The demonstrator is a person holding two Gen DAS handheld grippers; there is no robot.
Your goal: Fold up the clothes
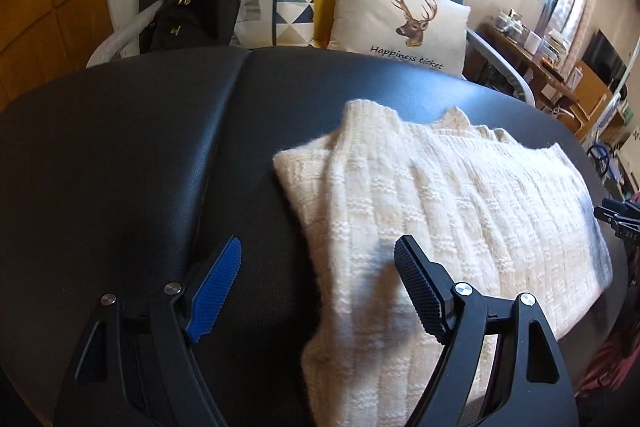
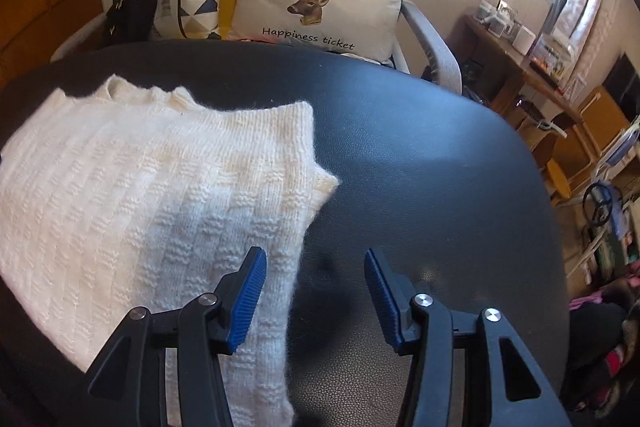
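A cream knitted sweater point(image 1: 452, 211) lies folded on the black padded table point(image 1: 120, 163). In the left wrist view my left gripper point(image 1: 318, 259) is open and empty just above the sweater's left edge, one finger over the table and one over the knit. In the right wrist view the sweater point(image 2: 152, 195) fills the left half. My right gripper point(image 2: 316, 267) is open and empty above the sweater's right edge, its left finger over the knit and its right finger over the bare table point(image 2: 420, 179).
Behind the table stands a sofa with a deer cushion point(image 1: 400, 17), a triangle-pattern cushion point(image 1: 288, 3) and a black bag point(image 1: 192, 19). A wooden desk with clutter point(image 2: 520, 55) stands at the right under a window. Colourful cloth point(image 2: 604, 359) lies at the lower right.
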